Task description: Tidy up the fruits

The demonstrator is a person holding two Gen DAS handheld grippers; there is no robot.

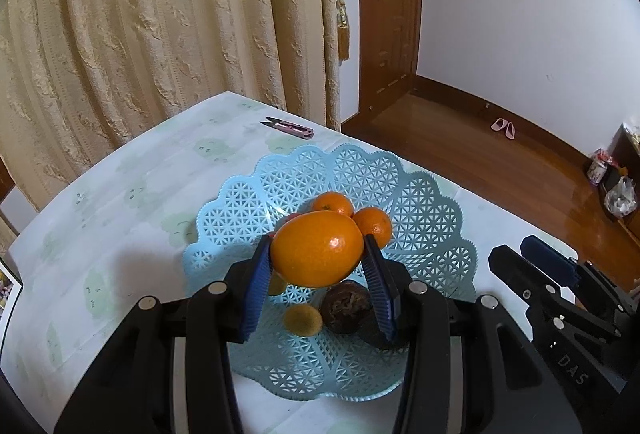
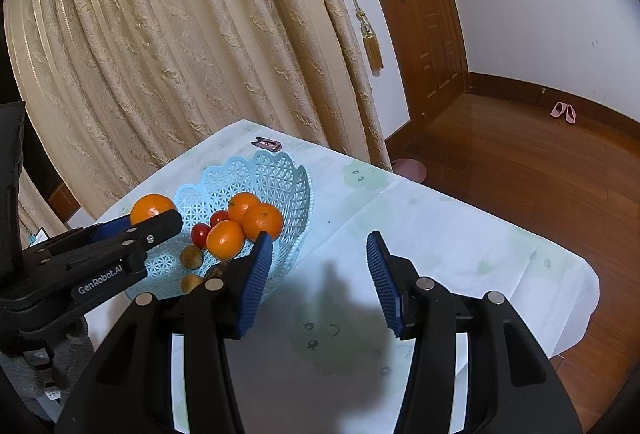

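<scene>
Both wrist cams look forward-down, close over table; share basket [image 1: 420, 201] [image 2: 280, 173].

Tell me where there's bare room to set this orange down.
The left gripper holds the orange over the basket. Its lattice is bare behind the oranges, but crowded around the tomatoes. Bare tablecloth lies right of the basket, beyond the open right gripper.

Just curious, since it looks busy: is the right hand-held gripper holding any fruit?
No, the right hand-held gripper has its blue fingers spread apart over bare tablecloth, with nothing between them.
</scene>
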